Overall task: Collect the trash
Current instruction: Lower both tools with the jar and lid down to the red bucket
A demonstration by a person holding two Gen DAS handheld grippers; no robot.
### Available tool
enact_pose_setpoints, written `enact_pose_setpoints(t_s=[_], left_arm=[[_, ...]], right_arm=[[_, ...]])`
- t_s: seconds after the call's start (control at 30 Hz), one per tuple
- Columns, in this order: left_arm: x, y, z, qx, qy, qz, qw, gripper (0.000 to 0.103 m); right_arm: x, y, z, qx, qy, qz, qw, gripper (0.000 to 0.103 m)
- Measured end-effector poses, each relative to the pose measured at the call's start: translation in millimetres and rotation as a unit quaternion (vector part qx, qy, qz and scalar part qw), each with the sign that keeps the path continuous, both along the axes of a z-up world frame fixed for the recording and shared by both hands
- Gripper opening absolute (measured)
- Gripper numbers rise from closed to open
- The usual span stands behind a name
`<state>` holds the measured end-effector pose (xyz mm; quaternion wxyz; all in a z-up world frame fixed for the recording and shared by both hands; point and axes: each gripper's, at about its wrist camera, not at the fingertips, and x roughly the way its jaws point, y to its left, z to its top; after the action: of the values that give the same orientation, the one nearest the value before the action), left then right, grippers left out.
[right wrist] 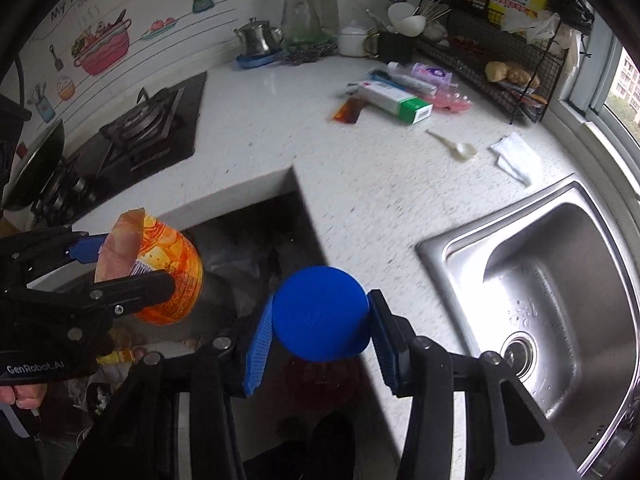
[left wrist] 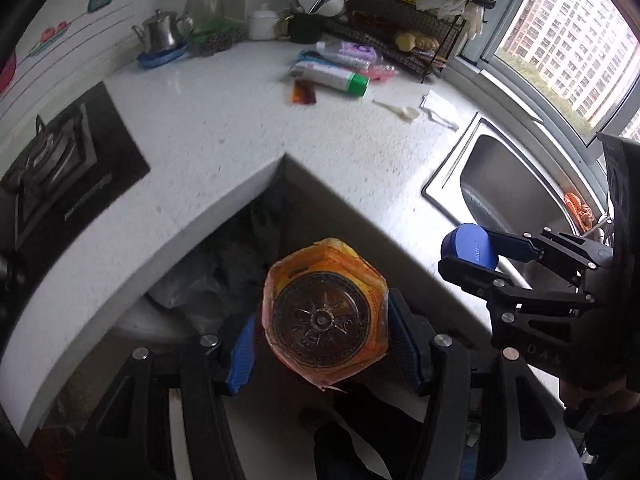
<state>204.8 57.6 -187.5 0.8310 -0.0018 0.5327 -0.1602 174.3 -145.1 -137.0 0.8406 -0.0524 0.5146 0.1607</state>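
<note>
**Blue lid and orange jar held over the desk corner**

The right hand-held gripper (right wrist: 320,322) clamps a blue lid (right wrist: 320,312) between its pads. To its left, the left hand-held gripper (right wrist: 120,268) grips an orange-labelled jar (right wrist: 168,264). Right of it lies the steel sink (right wrist: 540,272); ahead, a white spoon (right wrist: 456,146) on the desk (right wrist: 280,128).

Both wrist views look down, sharing counter (left wrist: 240,128) corner.

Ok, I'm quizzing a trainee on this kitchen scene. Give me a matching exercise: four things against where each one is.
1. orange jar
2. blue lid
3. white spoon
4. steel teapot

a. on the counter near the sink
b. between the right gripper fingers
c. on a blue dish by the wall
d. between the left gripper fingers

Pairs: 1-d, 2-b, 3-a, 4-c
</note>
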Motion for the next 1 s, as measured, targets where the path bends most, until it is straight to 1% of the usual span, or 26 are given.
enact_pose_setpoints(t_s=[0.07, 0.17, 0.27, 0.37, 0.43, 0.53, 0.7, 0.8, 0.87, 1.0], left_arm=[[-17, 14, -20, -0.002, 0.016, 0.015, 0.9998, 0.056], [-36, 28, -52, -0.006, 0.04, 0.032, 0.9987, 0.056], [-53, 38, -85, -0.005, 0.062, 0.038, 0.9973, 0.056], [-59, 42, -119, -0.001, 0.081, 0.044, 0.9957, 0.057], [-61, 42, -143, 0.001, 0.092, 0.046, 0.9947, 0.057], [-63, 41, -181, -0.003, 0.104, 0.046, 0.9936, 0.057], [-60, 30, -256, -0.003, 0.125, 0.038, 0.9914, 0.057], [-57, 23, -296, -0.009, 0.139, 0.029, 0.9899, 0.057], [-55, 16, -321, -0.009, 0.147, 0.021, 0.9889, 0.057], [-49, 3, -354, -0.013, 0.16, 0.0, 0.987, 0.057]], right_arm=[[-15, 11, -15, 0.002, 0.012, 0.013, 1.0, 0.043], [-30, 25, -48, -0.003, 0.036, 0.029, 0.999, 0.043], [-39, 36, -83, -0.006, 0.056, 0.039, 0.998, 0.043], [-42, 41, -119, -0.008, 0.074, 0.039, 0.996, 0.043], [-43, 42, -142, -0.007, 0.082, 0.037, 0.996, 0.043], [-43, 39, -179, -0.019, 0.082, 0.035, 0.996, 0.043], [-37, 27, -252, -0.042, 0.097, 0.016, 0.994, 0.043], [-37, 21, -289, -0.051, 0.106, 0.005, 0.993, 0.043], [-34, 15, -307, -0.057, 0.107, -0.003, 0.993, 0.043], [-35, 10, -336, -0.063, 0.116, -0.025, 0.991, 0.043]])
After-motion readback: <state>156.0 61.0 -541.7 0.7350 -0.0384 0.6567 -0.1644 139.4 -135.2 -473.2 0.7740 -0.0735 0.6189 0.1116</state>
